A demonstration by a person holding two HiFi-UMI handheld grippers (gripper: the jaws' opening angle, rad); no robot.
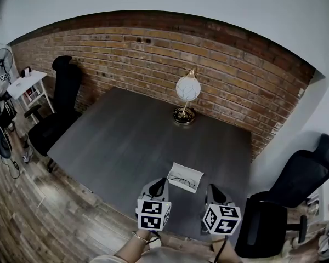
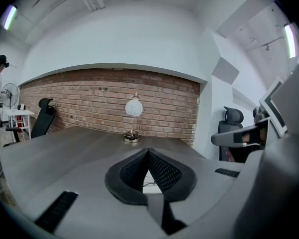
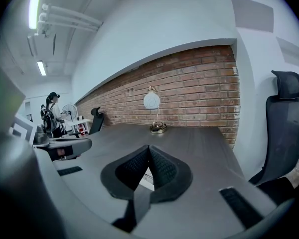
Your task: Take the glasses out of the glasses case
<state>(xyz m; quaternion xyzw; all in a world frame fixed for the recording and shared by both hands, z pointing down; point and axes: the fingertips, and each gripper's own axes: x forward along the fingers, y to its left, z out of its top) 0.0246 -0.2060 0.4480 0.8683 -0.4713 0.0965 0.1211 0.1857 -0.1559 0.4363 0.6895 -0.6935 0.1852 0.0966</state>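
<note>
At the lower centre of the head view, the white glasses case [image 1: 189, 184] lies on the table [image 1: 131, 141] with the glasses [image 1: 182, 177] on it. Just below, the left gripper [image 1: 158, 187] and right gripper [image 1: 214, 193] are both closed and empty.

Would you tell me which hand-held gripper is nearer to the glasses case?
Left, narrowly. The left hand-held gripper almost touches the case at its near left corner; the right hand-held gripper sits off its right edge, across a small gap.
</note>
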